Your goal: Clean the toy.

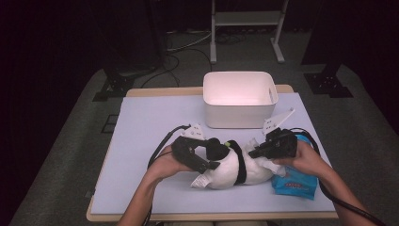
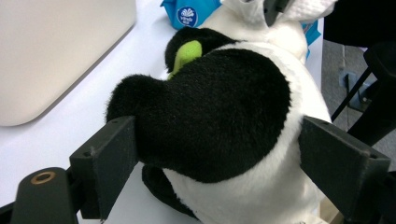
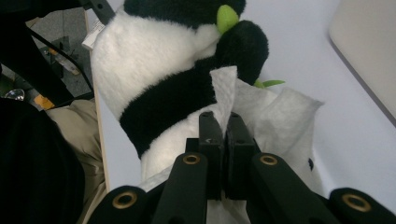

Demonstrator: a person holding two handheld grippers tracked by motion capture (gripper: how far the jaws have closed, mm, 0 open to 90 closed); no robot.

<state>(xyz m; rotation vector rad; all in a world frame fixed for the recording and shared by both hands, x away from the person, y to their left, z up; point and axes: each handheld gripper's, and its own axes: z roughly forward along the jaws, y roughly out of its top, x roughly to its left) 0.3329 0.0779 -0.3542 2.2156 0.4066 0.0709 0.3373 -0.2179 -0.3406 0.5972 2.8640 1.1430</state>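
Left claw gripping fluffy black-white panda

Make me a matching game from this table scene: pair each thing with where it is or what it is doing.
1. black-and-white plush panda
2. white paper tissue
3. white plastic bin
4. blue wipes packet

a. at the table's far side
b. pinched in the right gripper
c. under the right hand
d. between the left gripper's wide jaws

Pairs: 1-d, 2-b, 3-a, 4-c
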